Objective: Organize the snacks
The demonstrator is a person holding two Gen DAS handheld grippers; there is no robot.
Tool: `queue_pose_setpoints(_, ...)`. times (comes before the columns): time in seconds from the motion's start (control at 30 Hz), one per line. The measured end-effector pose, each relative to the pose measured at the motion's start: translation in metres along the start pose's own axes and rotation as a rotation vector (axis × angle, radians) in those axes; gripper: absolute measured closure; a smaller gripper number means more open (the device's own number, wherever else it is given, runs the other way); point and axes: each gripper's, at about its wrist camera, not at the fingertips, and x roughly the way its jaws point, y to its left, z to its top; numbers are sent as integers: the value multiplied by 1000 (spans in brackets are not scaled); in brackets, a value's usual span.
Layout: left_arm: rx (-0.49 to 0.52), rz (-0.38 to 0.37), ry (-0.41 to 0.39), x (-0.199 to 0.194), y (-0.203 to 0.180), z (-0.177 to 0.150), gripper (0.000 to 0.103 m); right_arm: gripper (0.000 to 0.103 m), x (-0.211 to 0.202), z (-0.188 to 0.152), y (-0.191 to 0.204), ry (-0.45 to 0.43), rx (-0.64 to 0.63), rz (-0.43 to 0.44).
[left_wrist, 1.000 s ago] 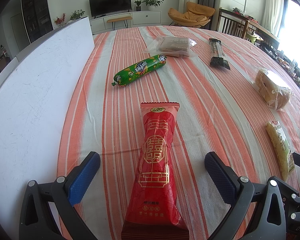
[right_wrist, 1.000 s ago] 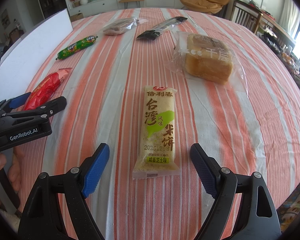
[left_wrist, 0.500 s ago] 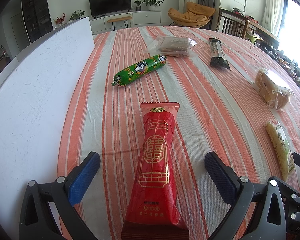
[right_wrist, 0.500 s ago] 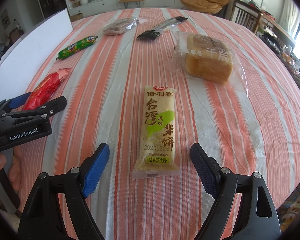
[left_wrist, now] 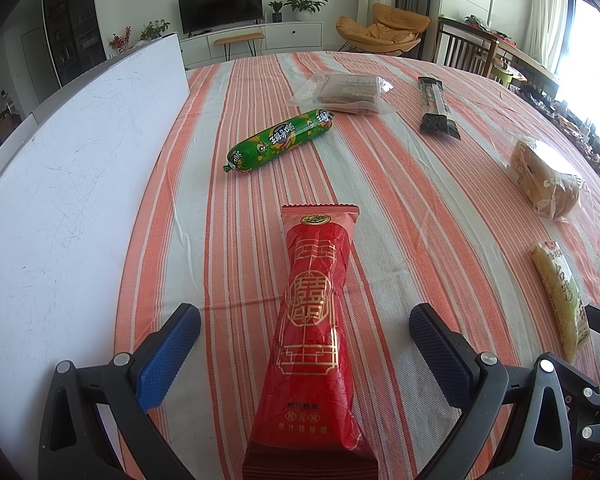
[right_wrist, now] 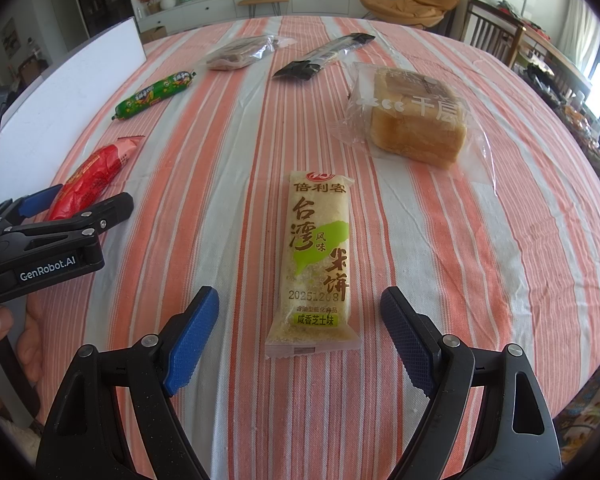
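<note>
The round table under an orange-and-white striped cloth (right_wrist: 440, 240) carried the snacks spread well apart, probably for one-by-one pickup. A large white flat board (left_wrist: 68, 184) ran along its left side, closing that edge; the middle stayed free for moving. A clear-wrapped layered cake block (right_wrist: 418, 120) lay far right, a green sausage stick (left_wrist: 280, 141) farther back. The long red foil snack packet (left_wrist: 316, 320) lay lengthwise between the spread jaws of the left gripper (left_wrist: 305, 350), untouched. The pale yellow rice-cracker packet (right_wrist: 316, 264) lay likewise inside the right gripper (right_wrist: 300, 334), jaws apart, seemingly lined up for a grasp.
</note>
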Motion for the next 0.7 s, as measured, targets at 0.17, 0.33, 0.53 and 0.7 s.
queue_pose_setpoints(0.17, 0, 0, 0, 0, 0, 0, 0, 18, 0, 0, 0, 0, 0, 0)
queue_pose_setpoints(0.33, 0, 0, 0, 0, 0, 0, 0, 17, 0, 0, 0, 0, 0, 0)
queue_pose_setpoints(0.53, 9, -5, 8, 0, 0, 0, 0, 17, -1, 1, 0, 2, 1, 1)
queue_pose_setpoints(0.7, 37, -26, 41, -7, -4, -2, 14, 18, -3, 2, -2, 31, 44, 40)
